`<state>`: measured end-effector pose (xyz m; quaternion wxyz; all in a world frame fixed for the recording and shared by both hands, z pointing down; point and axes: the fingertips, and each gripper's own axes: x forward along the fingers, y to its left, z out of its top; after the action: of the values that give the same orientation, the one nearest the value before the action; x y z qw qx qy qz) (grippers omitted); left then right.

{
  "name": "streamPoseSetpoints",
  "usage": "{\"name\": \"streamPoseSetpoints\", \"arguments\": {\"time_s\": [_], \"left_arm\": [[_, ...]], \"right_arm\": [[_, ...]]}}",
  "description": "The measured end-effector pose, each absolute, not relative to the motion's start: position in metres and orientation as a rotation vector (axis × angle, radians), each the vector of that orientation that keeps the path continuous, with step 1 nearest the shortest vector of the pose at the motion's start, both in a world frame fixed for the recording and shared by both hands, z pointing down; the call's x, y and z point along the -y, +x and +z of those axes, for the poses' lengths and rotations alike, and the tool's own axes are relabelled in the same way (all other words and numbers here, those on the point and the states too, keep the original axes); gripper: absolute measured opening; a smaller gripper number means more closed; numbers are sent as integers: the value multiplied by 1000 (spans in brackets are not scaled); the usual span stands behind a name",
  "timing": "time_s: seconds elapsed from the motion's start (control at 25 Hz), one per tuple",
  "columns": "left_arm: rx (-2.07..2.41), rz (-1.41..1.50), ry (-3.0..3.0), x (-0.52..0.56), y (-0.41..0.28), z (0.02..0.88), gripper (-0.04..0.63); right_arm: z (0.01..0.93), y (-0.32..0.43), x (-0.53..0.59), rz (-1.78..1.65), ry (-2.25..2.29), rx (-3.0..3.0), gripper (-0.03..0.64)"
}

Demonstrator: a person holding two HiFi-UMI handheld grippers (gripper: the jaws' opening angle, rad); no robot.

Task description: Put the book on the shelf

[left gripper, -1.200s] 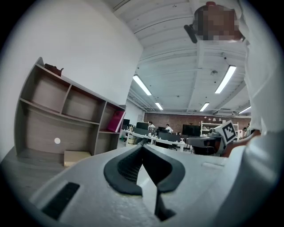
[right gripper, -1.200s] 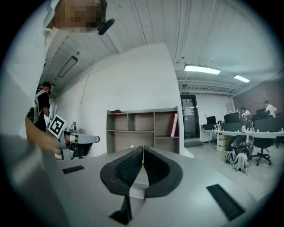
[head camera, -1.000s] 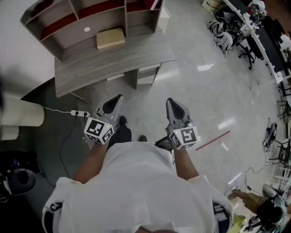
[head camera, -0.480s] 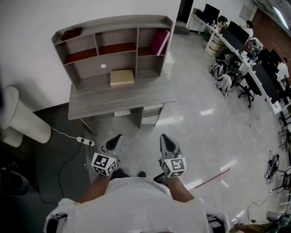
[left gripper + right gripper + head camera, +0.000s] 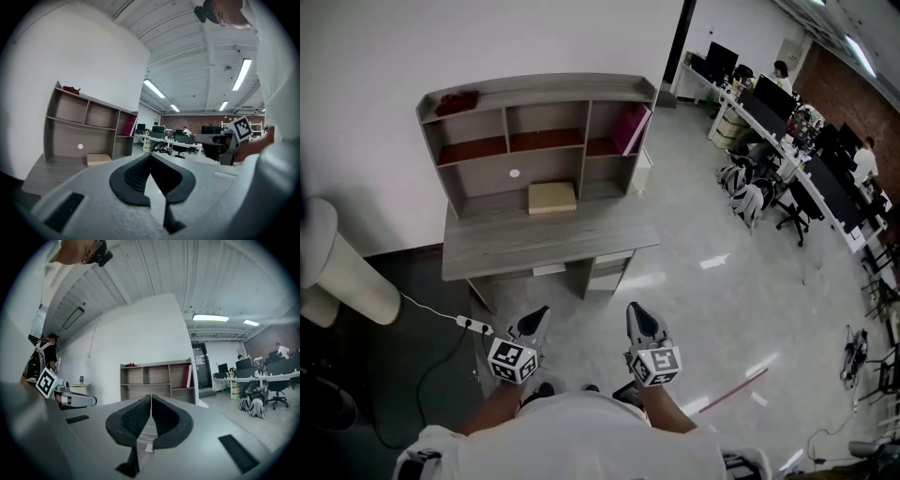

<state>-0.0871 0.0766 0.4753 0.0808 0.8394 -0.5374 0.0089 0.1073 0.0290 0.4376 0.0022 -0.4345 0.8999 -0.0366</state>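
Find the tan book (image 5: pixel 552 197) lying flat on the bench (image 5: pixel 544 246), at the back, right under the middle compartments of the shelf (image 5: pixel 534 131) and well apart from both grippers. Cannot quite rule out a flat box from here, but reads as the task's thing.

Note the left gripper (image 5: pixel 538 317) and right gripper (image 5: pixel 636 314) held out level over the floor, short of the bench. Jaws of each closed tip to tip, nothing between them.

Looks thick and stiff, so unlikely to sag when lifted by one edge. Probably middling in weight rather than light, with a matte cover that should not slip much, and not fragile.

Open the jaws wide before reaching. Take hold across the thickness at the front long edge, near its middle so the weight does not twist out. Steady the far end with the other gripper if it droops.

Aim for a free compartment — a pink book (image 5: pixel 632 129) already leans in the right one.
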Motion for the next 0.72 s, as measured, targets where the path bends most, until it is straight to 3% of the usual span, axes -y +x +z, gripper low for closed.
{"name": "streamPoseSetpoints", "arguments": {"time_s": [0.72], "left_arm": [[1393, -18, 2575, -52, -77, 475, 9]], "right_arm": [[438, 116, -21, -173, -1415, -2784, 17]]}}
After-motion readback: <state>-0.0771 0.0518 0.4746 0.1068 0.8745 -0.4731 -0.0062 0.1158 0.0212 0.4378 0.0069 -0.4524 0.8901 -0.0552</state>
